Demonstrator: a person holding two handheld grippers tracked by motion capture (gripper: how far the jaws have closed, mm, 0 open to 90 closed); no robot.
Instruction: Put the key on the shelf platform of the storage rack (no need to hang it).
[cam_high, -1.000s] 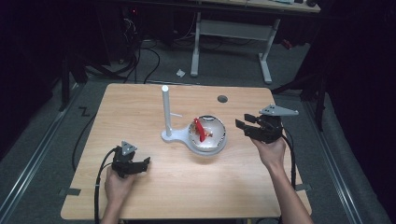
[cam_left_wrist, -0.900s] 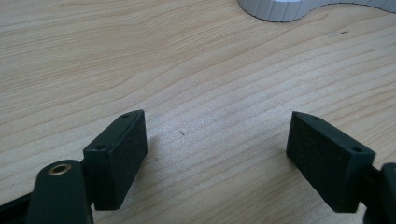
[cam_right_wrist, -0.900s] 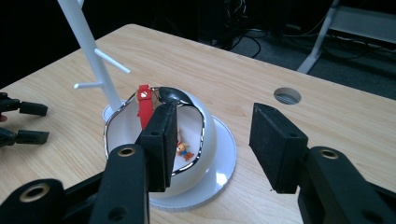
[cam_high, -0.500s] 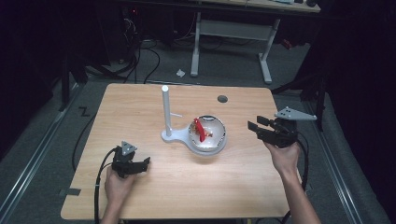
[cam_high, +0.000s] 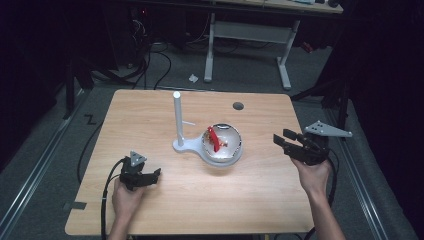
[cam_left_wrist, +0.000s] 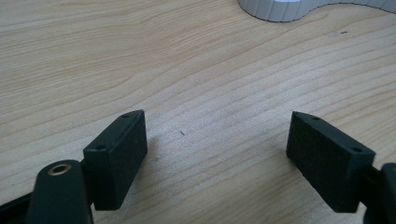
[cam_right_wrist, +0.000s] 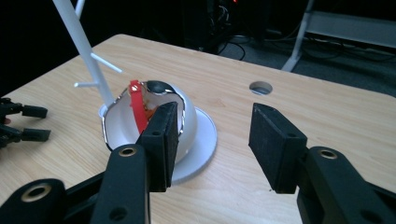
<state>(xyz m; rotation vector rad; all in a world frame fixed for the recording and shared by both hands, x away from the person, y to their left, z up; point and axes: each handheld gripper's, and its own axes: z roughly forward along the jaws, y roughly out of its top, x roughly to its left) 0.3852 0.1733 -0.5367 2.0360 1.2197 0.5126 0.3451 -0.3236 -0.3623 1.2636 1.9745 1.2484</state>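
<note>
A white bowl (cam_high: 222, 145) stands mid-table on a white stand (cam_high: 186, 146) that carries a tall thin post (cam_high: 177, 111). Inside the bowl leans a red strip (cam_high: 214, 138), seen in the right gripper view as the red strip (cam_right_wrist: 137, 110) in the bowl (cam_right_wrist: 187, 122). My left gripper (cam_high: 152, 176) rests low at the front left of the table, open and empty, its jaws (cam_left_wrist: 215, 154) over bare wood. To the right of the bowl my right gripper (cam_high: 280, 140) is held above the table edge, open with nothing in it (cam_right_wrist: 212, 140).
The wooden table (cam_high: 150, 120) has a round cable hole (cam_high: 238, 106) at its back right. A grey desk frame (cam_high: 247, 35) and cables lie on the dark floor behind. A cable trails from each gripper off the front edge.
My right gripper has drifted right and toward the near side, away from the bowl. The left gripper has stayed put.
</note>
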